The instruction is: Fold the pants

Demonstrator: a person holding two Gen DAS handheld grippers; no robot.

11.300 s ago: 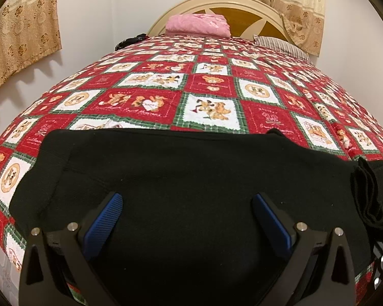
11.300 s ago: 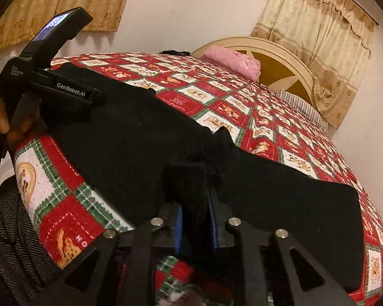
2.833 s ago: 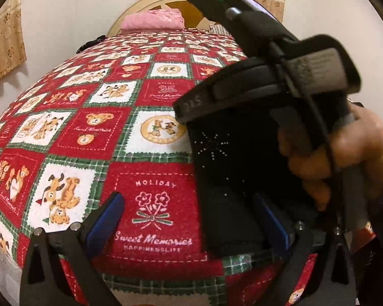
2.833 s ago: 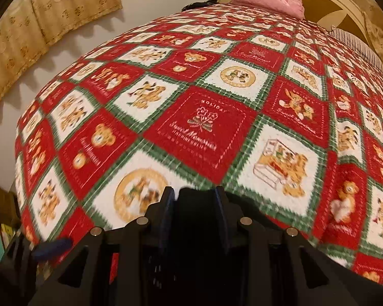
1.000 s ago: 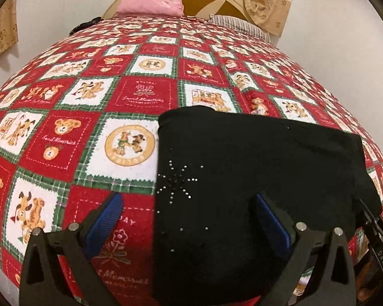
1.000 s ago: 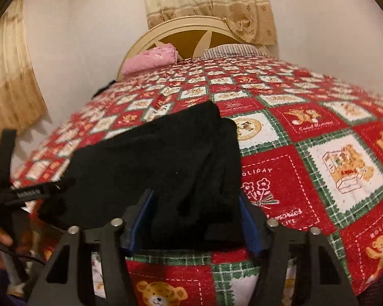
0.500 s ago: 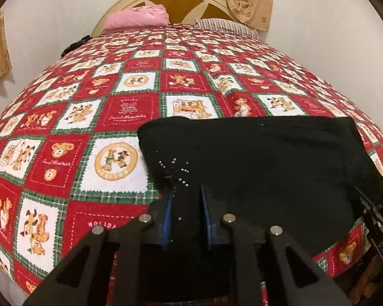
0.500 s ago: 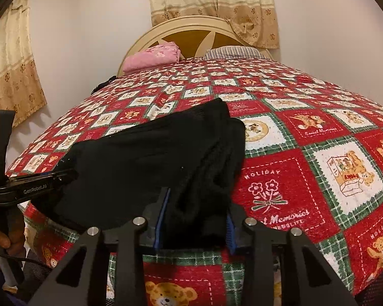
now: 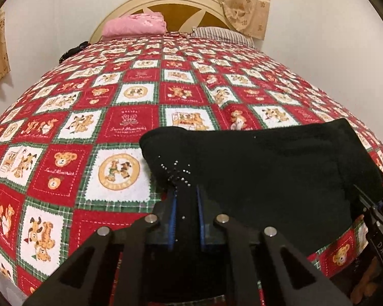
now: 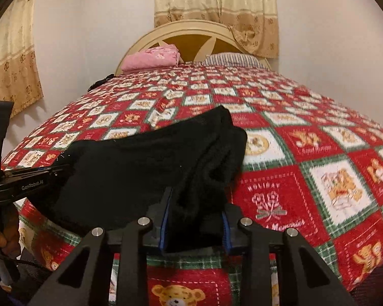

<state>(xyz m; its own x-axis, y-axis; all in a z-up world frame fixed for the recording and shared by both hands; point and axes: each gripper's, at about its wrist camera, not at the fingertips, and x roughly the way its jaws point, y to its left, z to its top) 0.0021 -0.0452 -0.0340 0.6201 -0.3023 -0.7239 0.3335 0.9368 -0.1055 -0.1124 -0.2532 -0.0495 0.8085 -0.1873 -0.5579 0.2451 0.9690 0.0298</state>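
Black pants (image 9: 263,173) lie folded into a wide band across the near edge of the bed, with a small rhinestone star pattern near their left end. My left gripper (image 9: 186,199) is shut on the near left corner of the pants. In the right wrist view the pants (image 10: 140,168) bunch up thickly at their right end. My right gripper (image 10: 194,216) is shut on that thick right end. The left gripper (image 10: 30,178) shows at the far left of the right wrist view, holding the other end.
The bed carries a red, green and white teddy-bear quilt (image 9: 130,97). A pink folded cloth (image 9: 135,25) and a striped pillow (image 9: 222,33) lie by the cream headboard (image 10: 191,35). A dark object (image 9: 71,51) sits at the bed's far left edge. Walls stand close on both sides.
Both grippers have closed on the pants since one second ago, left on the left corner, right on the bunched right end. The gripped ends have lifted slightly.
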